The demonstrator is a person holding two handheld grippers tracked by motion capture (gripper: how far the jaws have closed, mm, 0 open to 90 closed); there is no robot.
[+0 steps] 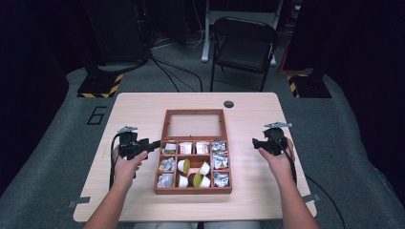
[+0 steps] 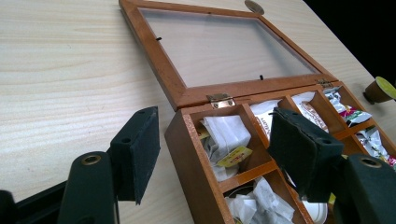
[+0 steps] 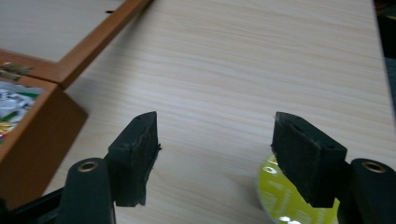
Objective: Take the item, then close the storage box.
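A brown wooden box [image 1: 193, 190] sits mid-table, its glass lid [image 1: 194, 125] folded back flat. Its compartments hold tea bags [image 2: 227, 134], foil packets [image 1: 219, 162] and white capsules [image 1: 183, 166] with yellow-green tops. My left gripper [image 1: 154, 144] is open at the box's left side. In the left gripper view its jaws straddle the box's near corner [image 2: 187, 140]. My right gripper [image 1: 256, 142] hovers open to the right of the box. Under its right pad [image 3: 306, 156] a yellow-green capsule lid [image 3: 280, 203] lies on the table, untouched. The same capsule [image 2: 379, 89] also appears beyond the box.
The light wooden table [image 1: 143, 109] has bare room left, right and behind the box. A small dark round disc [image 1: 229, 104] is set in the far edge. A black folding chair [image 1: 244, 45] stands behind the table, with cables on the floor.
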